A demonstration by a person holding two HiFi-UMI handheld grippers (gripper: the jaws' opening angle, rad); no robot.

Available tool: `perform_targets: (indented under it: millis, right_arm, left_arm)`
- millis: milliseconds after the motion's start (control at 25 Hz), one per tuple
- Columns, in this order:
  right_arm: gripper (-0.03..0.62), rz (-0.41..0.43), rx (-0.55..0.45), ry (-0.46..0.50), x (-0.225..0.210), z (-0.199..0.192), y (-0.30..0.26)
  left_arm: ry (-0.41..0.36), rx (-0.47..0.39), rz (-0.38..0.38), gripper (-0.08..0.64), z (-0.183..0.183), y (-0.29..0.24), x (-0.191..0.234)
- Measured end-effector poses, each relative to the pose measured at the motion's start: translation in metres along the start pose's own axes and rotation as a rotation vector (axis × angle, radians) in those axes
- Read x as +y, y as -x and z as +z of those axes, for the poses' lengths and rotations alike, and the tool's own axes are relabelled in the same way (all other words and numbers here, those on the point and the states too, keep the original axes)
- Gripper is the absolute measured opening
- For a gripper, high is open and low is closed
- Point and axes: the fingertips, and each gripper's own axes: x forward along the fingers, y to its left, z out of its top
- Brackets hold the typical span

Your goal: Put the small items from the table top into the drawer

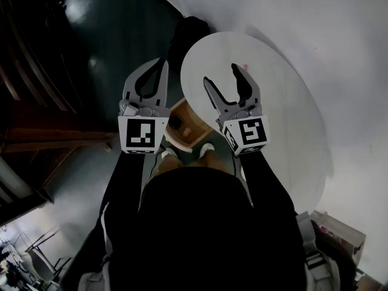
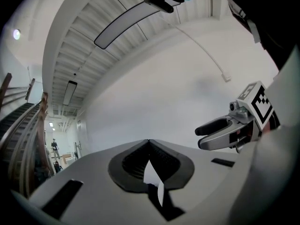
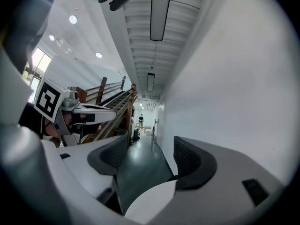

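Note:
In the head view I hold both grippers up in front of my chest, over the near rim of a round white table. My left gripper is off the table's left edge, above the dark floor, with its tips touching and nothing between them. The left gripper view shows its pads meeting at the tip. My right gripper hangs over the table top, open and empty, and its own view shows a wide gap between the pads. A tiny pink item lies on the table. Below the grippers is an open wooden drawer holding a dark item.
A black object stands at the table's far left edge. A wooden staircase runs along the left. A white wall curves behind the table. A cardboard box sits at the lower right. A distant person stands down the corridor.

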Motion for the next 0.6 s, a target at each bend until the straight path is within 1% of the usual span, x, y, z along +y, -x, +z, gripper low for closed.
perform_targets:
  millis: [160,320,440,600]
  right_arm:
    - [0.322,-0.008,-0.006,-0.011,-0.012,-0.001,0.004]
    - [0.322,-0.034,0.016,-0.02,-0.03,-0.013,0.007]
    - [0.321,-0.059,0.03,-0.03,-0.048,-0.02,0.012]
    - [0.321,-0.09,0.043,-0.032,-0.075,-0.027,0.018]
  left_arm:
    - [-0.002,-0.021,-0.01,0.015,0.005,-0.011,-0.012]
    - [0.013,-0.044,-0.049,0.015,0.006,-0.023,-0.028]
    - [0.011,-0.041,-0.078,0.015,0.004,-0.036,-0.044]
    - [0.035,-0.037,-0.106,0.015,-0.001,-0.058,-0.063]
